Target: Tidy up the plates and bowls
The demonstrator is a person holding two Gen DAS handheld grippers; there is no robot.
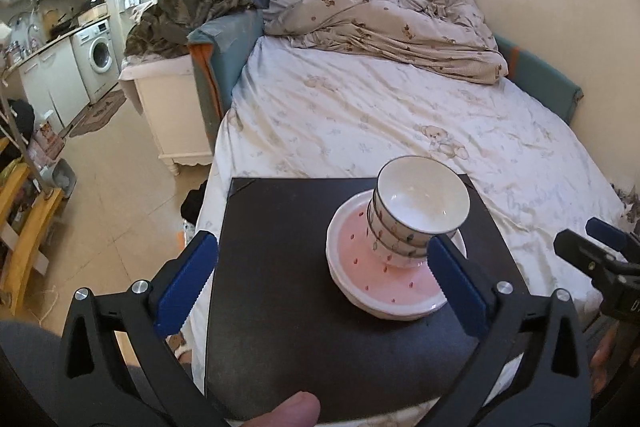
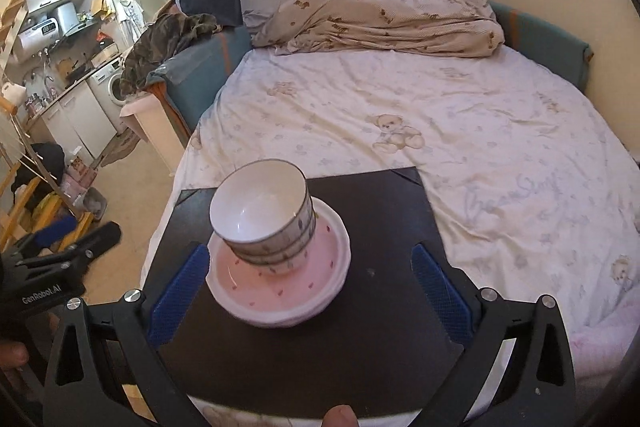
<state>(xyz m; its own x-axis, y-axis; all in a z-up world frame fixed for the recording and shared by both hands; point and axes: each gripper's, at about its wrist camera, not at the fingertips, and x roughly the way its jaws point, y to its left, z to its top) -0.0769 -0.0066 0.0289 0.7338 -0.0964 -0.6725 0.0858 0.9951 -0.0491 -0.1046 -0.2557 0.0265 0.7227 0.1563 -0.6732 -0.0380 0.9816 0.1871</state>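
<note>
Resting nested on the pink plates (image 1: 384, 283) atop the board (image 1: 280, 287), the bowls (image 1: 416, 215) appear sorted; left tool (image 1: 320, 283) and right tool (image 2: 310, 291) spread, empty.

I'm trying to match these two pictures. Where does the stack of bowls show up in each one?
Left wrist view: the stack of bowls sits right of centre, on the pink plates, close to the right blue finger.
Right wrist view: the stack of bowls sits left of centre, nearer the left blue finger.
Shared landmark: the black board lying on the bed, under the plates.
</note>
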